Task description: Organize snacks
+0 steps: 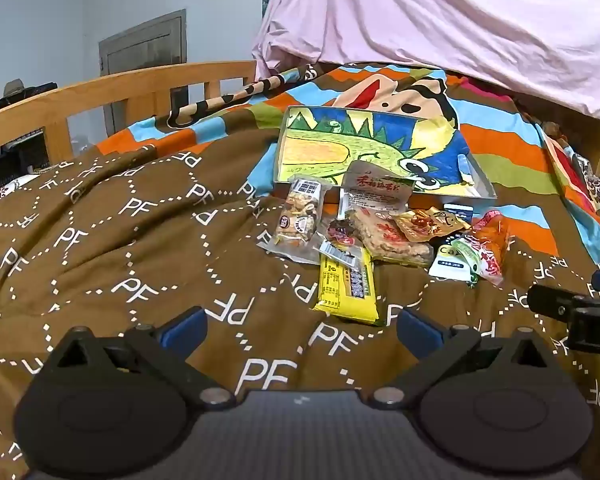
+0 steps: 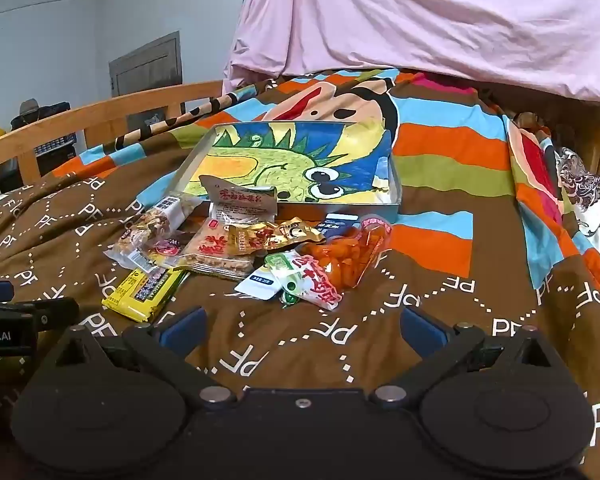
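Observation:
A pile of snack packets lies on the brown bed cover in front of a shallow metal tray [image 1: 485, 184] [image 2: 396, 184] lined with a dinosaur drawing. The pile holds a yellow bar [image 1: 348, 290] [image 2: 148, 290], a clear nut bar [image 1: 302, 216] [image 2: 148, 228], a crispy rice cake pack [image 1: 388, 236] [image 2: 216, 254], a gold packet [image 1: 432, 222] [image 2: 268, 238], an orange snack bag [image 1: 490, 246] [image 2: 344, 258] and a white sachet [image 1: 448, 264] [image 2: 260, 282]. My left gripper [image 1: 302, 330] and right gripper [image 2: 302, 330] are both open and empty, just short of the pile.
A wooden bed rail [image 1: 112, 92] [image 2: 100, 116] runs along the far left. A pink sheet [image 1: 440, 16] [image 2: 420, 20] hangs behind the tray. The striped cartoon blanket [image 1: 500, 136] [image 2: 452, 148] covers the right side. The other gripper shows at the frame edges, at the right of the left wrist view [image 1: 580, 316] and at the left of the right wrist view [image 2: 16, 320].

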Motion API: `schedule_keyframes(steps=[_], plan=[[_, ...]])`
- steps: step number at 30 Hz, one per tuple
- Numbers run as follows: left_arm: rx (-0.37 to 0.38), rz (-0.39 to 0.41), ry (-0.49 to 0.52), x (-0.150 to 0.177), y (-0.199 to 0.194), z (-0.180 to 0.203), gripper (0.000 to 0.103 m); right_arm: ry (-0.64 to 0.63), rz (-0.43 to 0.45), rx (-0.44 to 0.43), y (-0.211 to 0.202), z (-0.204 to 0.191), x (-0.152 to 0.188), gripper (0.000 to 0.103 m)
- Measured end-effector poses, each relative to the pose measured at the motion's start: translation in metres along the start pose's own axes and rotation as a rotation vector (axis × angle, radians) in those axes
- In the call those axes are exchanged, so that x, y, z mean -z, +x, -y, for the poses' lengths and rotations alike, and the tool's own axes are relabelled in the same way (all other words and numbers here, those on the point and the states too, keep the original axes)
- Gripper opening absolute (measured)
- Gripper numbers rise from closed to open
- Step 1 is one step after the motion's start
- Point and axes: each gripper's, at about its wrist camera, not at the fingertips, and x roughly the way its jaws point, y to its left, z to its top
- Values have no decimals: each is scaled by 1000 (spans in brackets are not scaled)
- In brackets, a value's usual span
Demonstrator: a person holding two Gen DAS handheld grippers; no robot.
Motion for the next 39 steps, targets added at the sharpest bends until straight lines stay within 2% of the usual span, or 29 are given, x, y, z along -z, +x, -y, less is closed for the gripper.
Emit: schedule_keyframes(steps=[39], plan=[[1, 6, -4, -1, 0, 1, 103, 0, 8, -10, 0, -2, 1, 102]])
